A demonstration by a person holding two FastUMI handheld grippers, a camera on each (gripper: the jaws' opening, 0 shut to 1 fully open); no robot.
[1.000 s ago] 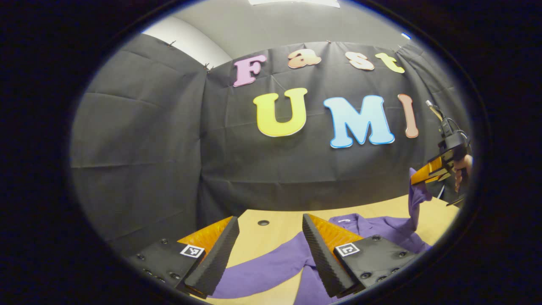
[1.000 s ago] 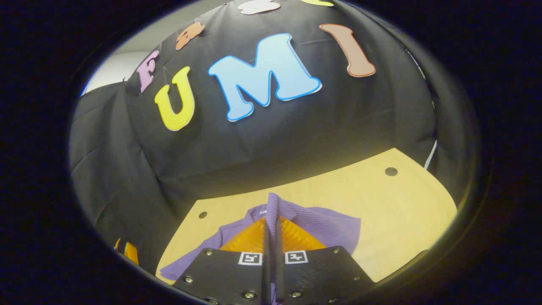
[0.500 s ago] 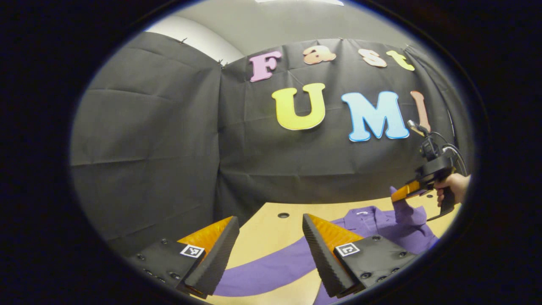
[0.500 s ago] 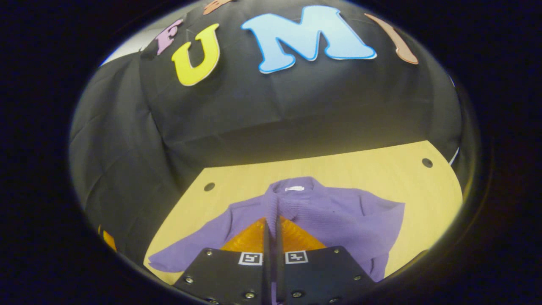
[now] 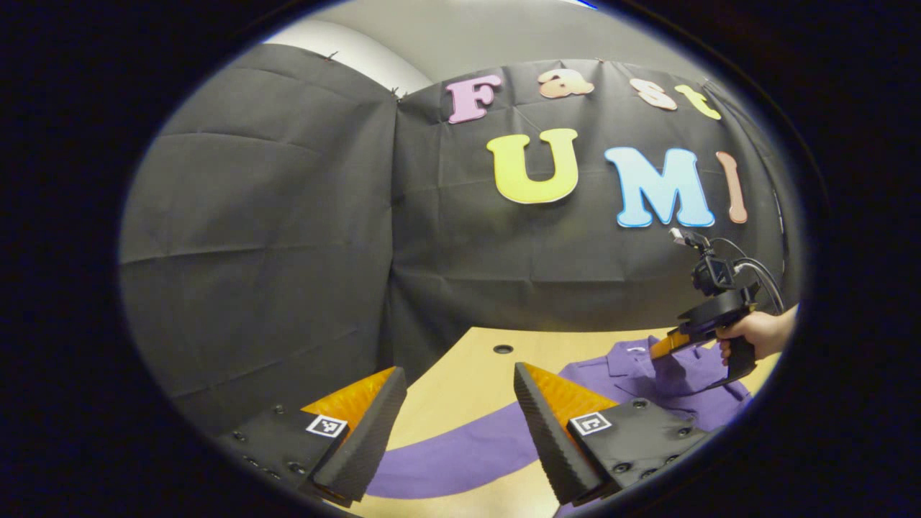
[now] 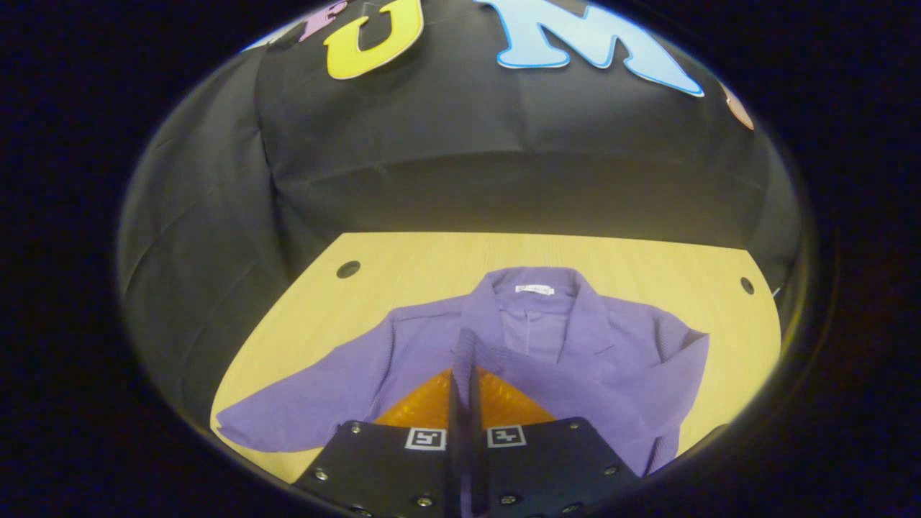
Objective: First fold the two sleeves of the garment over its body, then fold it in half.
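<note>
Purple shirt (image 6: 561, 360) spread on the wooden table (image 6: 403, 266), one sleeve pinched in the right tongs (image 6: 466, 367), the left tongs (image 5: 459, 414) hanging open above the other sleeve.

In the right gripper view, the shirt lies flat with its collar toward the black cloth wall (image 6: 504, 158); the right tongs are clamped together on the cuff of the right sleeve (image 6: 466, 345), which is drawn across the shirt's chest, just below the collar. The other sleeve (image 6: 302, 417) stretches out flat toward the table's near left edge. In the left gripper view, the left tongs stand with fingers wide apart, gripping nothing, and that flat sleeve runs across the table beneath the gap between them. Farther off to the right, a hand (image 5: 755, 334) holds the right tongs over the shirt's collar area.
</note>
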